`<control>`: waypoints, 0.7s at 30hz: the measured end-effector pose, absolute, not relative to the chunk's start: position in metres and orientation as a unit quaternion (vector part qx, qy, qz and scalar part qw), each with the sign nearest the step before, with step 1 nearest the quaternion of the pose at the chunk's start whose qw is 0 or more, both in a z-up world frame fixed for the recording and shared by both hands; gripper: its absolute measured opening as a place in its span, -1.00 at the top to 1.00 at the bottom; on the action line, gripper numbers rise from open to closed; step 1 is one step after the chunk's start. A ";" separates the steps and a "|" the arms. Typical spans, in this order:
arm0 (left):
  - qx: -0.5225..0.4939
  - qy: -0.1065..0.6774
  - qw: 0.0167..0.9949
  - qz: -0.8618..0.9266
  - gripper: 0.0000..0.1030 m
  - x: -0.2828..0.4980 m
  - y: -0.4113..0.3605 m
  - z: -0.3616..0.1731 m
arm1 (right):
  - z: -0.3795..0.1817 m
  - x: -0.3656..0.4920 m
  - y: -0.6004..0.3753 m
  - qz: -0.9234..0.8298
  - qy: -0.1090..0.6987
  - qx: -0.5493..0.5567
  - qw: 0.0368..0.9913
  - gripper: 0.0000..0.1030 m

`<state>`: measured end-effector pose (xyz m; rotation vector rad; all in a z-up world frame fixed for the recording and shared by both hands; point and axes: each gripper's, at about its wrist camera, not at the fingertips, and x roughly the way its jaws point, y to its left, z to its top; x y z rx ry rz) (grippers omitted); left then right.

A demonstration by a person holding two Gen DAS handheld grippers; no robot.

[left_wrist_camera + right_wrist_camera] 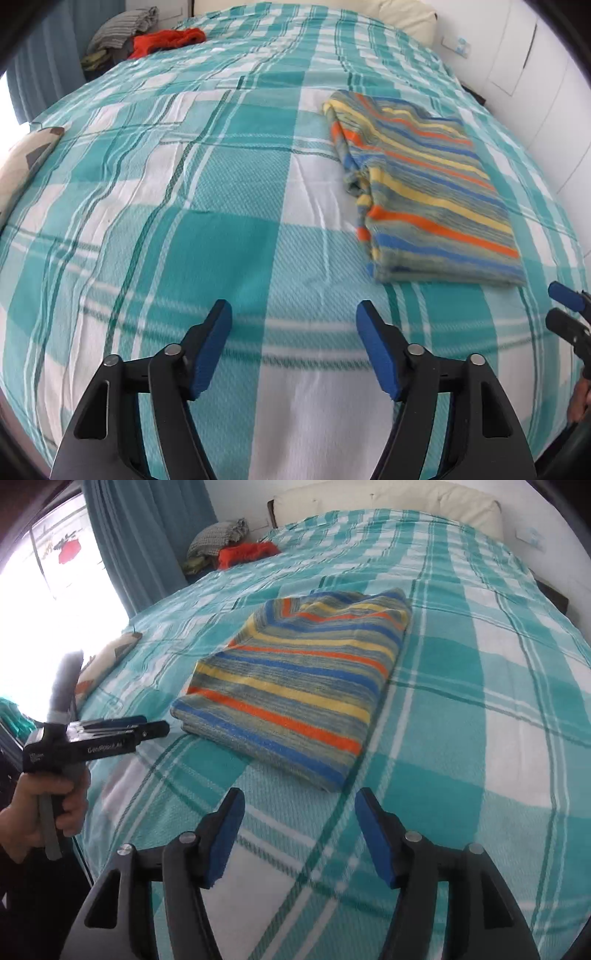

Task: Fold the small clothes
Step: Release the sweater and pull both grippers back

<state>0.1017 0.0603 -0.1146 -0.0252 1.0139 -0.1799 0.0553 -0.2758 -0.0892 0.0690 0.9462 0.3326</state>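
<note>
Two grippers hang over the bed, both with jaws spread and nothing between the blue pads. The left gripper (293, 314) points down at bare bedspread (229, 236); its pads touch no cloth. In the right wrist view that same tool shows side-on at 9 o'clock, gripped by a hand (44, 812) low at the left edge. The right gripper (299, 801) is likewise released, its tips just short of the near corner of the folded garment (299, 686), not touching it.

The garment, striped in blue, orange, yellow and grey-green, lies folded into a neat oblong flat on the teal-and-white checked bedspread. From the left gripper it sits at about 2 o'clock, well apart from the pads; from the right gripper it lies at 12 o'clock, just ahead. Its far end shows a looser, bunched fold.

Farther out, at 11 o'clock in both views, a red cloth (168, 40) rests at the bed's far corner beside a pile of grey clothes (122, 27). A cream headboard (388, 506) runs across at 12 o'clock. A patterned cushion (26, 158) lies at the bed's edge at 9 o'clock, with teal curtains (147, 535) and a bright window (55, 572) beyond.
</note>
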 end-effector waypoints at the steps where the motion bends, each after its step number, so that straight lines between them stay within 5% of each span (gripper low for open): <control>1: -0.016 0.482 0.871 -0.098 -0.56 0.089 0.060 -0.112 | -0.087 0.045 -0.282 0.137 0.449 0.032 0.882 -0.48; 5: -0.025 0.479 0.867 -0.138 -0.85 0.050 0.040 -0.119 | -0.097 0.017 -0.300 0.057 0.469 0.042 0.881 -0.64; 11: 0.075 0.480 0.870 -0.089 -0.99 0.034 -0.005 -0.153 | -0.127 -0.015 -0.296 -0.030 0.473 0.014 0.881 -0.99; 21: 0.087 0.476 0.872 -0.067 -0.99 0.035 -0.010 -0.162 | -0.145 -0.024 -0.283 -0.063 0.461 -0.035 0.885 -1.00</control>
